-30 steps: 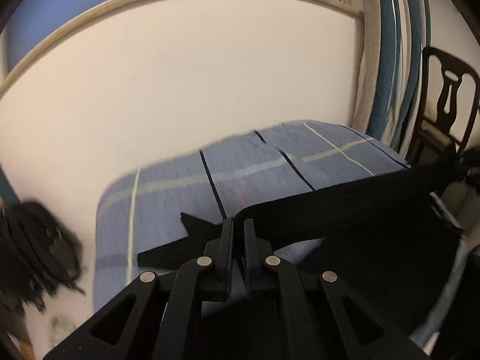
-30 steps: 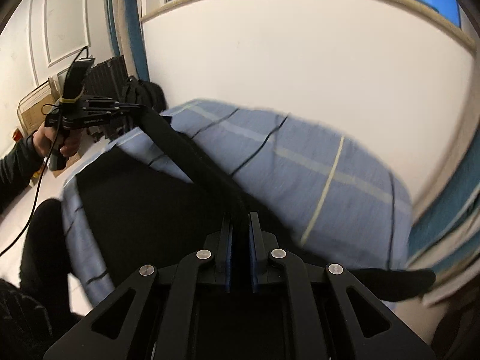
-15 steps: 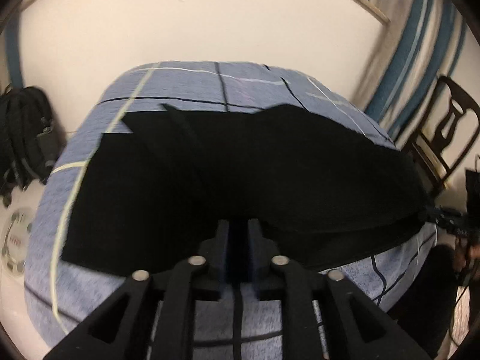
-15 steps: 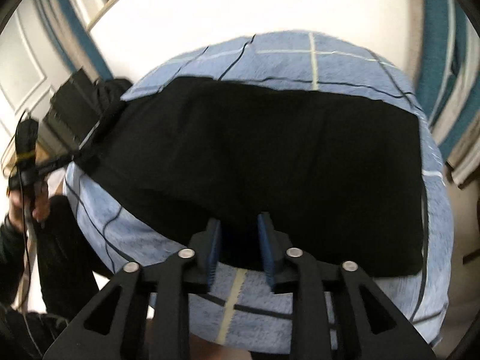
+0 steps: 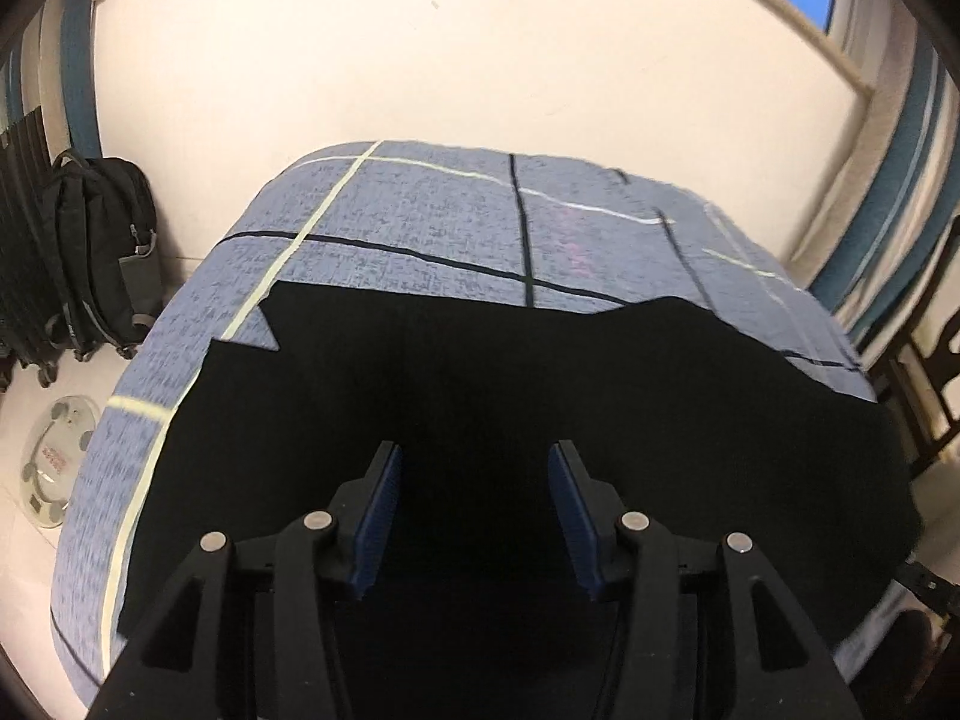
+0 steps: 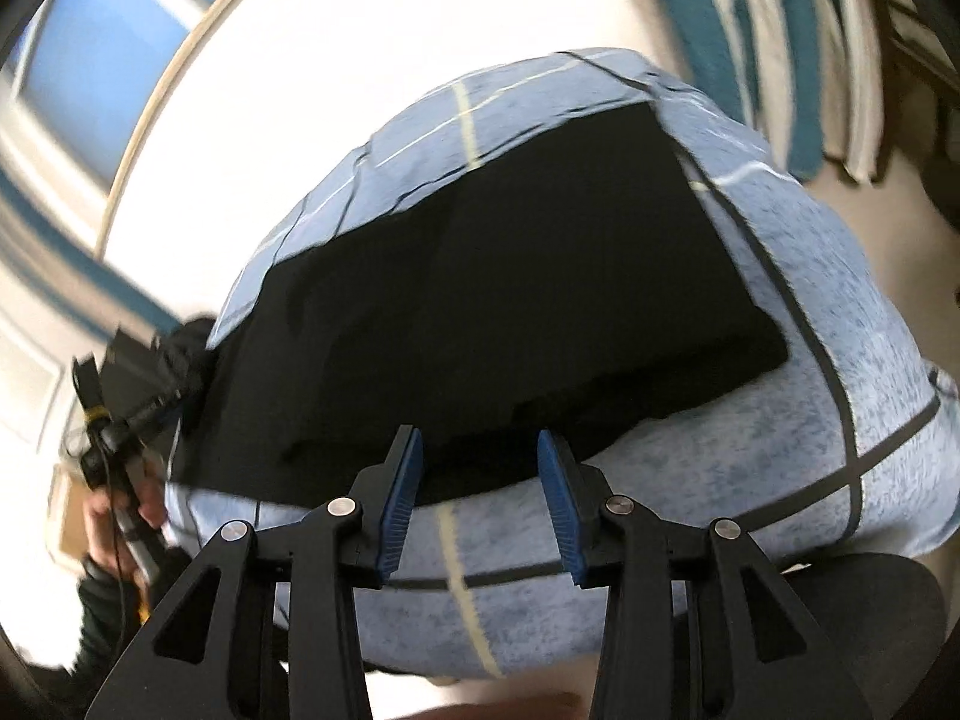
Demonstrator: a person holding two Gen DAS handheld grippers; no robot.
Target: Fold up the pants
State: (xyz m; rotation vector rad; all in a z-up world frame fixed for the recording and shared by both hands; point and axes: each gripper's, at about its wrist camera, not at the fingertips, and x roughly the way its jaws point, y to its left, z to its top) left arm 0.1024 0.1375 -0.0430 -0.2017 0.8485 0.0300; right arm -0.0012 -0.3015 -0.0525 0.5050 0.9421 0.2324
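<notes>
Black pants (image 5: 510, 396) lie spread flat on a table under a blue checked cloth (image 5: 420, 210). In the left wrist view my left gripper (image 5: 474, 462) hovers over the pants' near part. Its jaws are opening, and the dark fabric shows between the blue pads (image 5: 378, 516) without being pinched. In the right wrist view the pants (image 6: 510, 288) fill the middle of the cloth (image 6: 810, 420). My right gripper (image 6: 480, 444) sits at their near edge, jaws opening, pads off the fabric. The left gripper (image 6: 114, 420) shows there at the far left, held by a hand (image 6: 120, 510).
A black backpack (image 5: 102, 252) leans against the wall at left, with a round glass scale (image 5: 54, 462) on the floor below it. A dark wooden chair (image 5: 936, 372) stands right of the table. Striped curtains (image 6: 780, 30) hang beyond the far corner.
Both grippers were shut on the pants' edge and held it up; they have come down, the pants now lie flat on the cloth, and both pairs of jaws have opened and let go.
</notes>
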